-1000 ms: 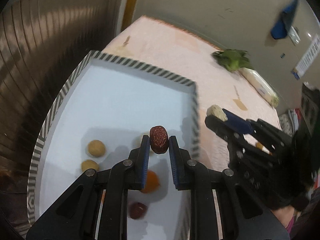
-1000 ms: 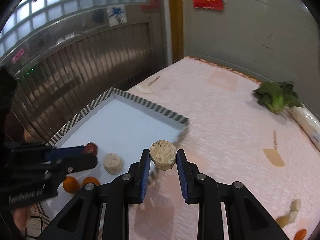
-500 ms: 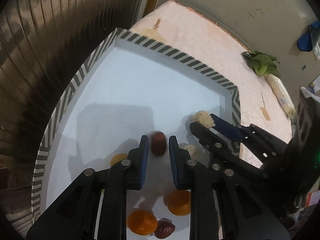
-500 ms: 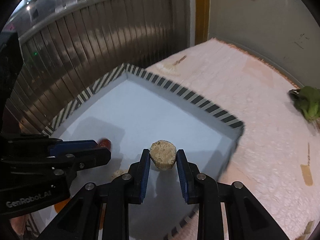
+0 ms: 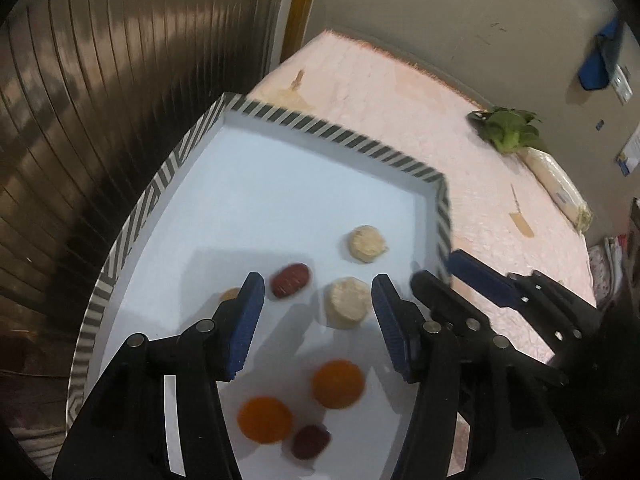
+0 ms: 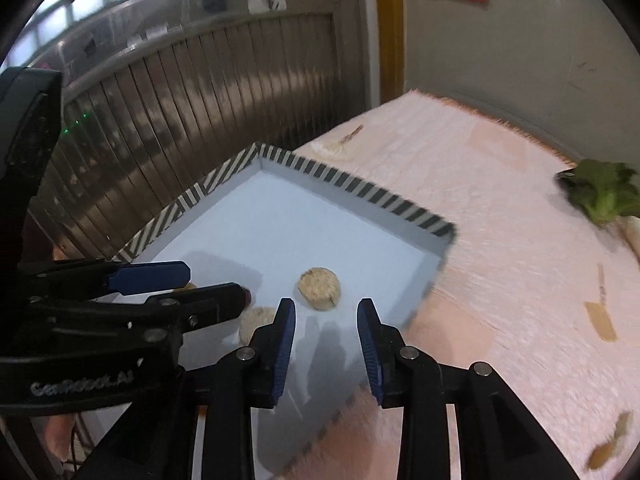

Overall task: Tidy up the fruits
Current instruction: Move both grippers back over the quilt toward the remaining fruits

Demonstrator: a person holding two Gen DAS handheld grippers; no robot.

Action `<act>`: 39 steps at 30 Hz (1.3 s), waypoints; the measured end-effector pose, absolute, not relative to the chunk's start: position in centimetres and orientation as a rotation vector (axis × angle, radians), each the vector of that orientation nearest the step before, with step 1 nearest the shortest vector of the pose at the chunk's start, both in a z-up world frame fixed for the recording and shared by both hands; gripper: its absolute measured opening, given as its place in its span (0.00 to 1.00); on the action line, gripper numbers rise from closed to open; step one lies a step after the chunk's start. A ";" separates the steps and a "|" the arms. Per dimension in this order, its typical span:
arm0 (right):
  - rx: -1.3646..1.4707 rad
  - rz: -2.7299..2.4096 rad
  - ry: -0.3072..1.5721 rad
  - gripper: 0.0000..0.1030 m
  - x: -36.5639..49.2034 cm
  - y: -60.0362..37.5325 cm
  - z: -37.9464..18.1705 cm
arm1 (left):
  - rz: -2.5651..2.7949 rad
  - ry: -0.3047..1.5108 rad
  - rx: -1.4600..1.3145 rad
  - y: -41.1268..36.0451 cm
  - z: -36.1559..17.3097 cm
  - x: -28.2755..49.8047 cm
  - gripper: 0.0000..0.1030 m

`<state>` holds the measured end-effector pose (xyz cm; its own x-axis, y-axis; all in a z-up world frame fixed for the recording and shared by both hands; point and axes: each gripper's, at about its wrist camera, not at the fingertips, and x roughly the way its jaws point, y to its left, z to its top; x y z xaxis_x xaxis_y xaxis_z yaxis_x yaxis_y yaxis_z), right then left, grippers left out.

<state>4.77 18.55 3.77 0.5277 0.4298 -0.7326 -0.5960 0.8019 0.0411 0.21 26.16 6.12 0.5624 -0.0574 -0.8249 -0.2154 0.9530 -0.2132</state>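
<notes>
While both of your grippers hang spread wide and empty over the tray (image 5: 304, 123), treat everything inside it as light and easy to bruise. Its striped rim stands low around a pale floor, and it rests on the pink cloth (image 6: 500, 248); only the rim would give a firm hold, and it is probably stiff card, so pinch it square.

Next in size, the 2 orange fruits (image 5: 338, 383) lie near your left gripper (image 5: 316, 320), close to each other but apart. They look round and smooth, so they will likely roll; close across the widest part, gently.

The 2 pale round slices (image 5: 347, 307) sit ahead of the left fingers, with the farther one (image 6: 320, 288) just beyond your right gripper (image 6: 326, 338). They look dry and crumbly. Grip the flat sides lightly, since a hard squeeze may break the edge.

Smallest are the red dates: 1 (image 5: 291, 280) just past the left finger, another (image 5: 310, 440) near the camera beside an orange fruit. Wrinkled skin should give good friction; take them across the short axis.

A tan piece (image 5: 230, 294) is half hidden behind the left finger, and you cannot tell what it is.
</notes>
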 end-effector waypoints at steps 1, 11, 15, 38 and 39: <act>-0.226 0.603 0.792 0.33 4.0 17.9 4.1 | 0.099 0.960 -0.294 25.8 6.4 -0.1 0.54; -0.151 0.450 0.720 0.44 -0.5 9.7 5.9 | 0.032 0.861 -0.174 18.1 7.9 -2.9 0.54; -0.117 0.374 0.722 0.45 -2.0 5.3 5.8 | -0.017 0.861 -0.129 14.5 7.7 -3.4 0.54; 0.077 0.101 0.762 0.45 -6.5 -12.4 3.0 | -0.251 0.938 -0.042 0.9 5.3 -2.3 0.54; 0.082 0.096 0.767 0.45 -6.6 -12.9 2.8 | -0.261 0.940 -0.037 0.5 5.2 -2.1 0.54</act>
<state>-6.59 -12.91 2.85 0.7161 0.1165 -0.6882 -0.0566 0.9924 0.1091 -2.10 0.54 5.22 0.5604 -0.2377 -0.7934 0.2057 0.9679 -0.1447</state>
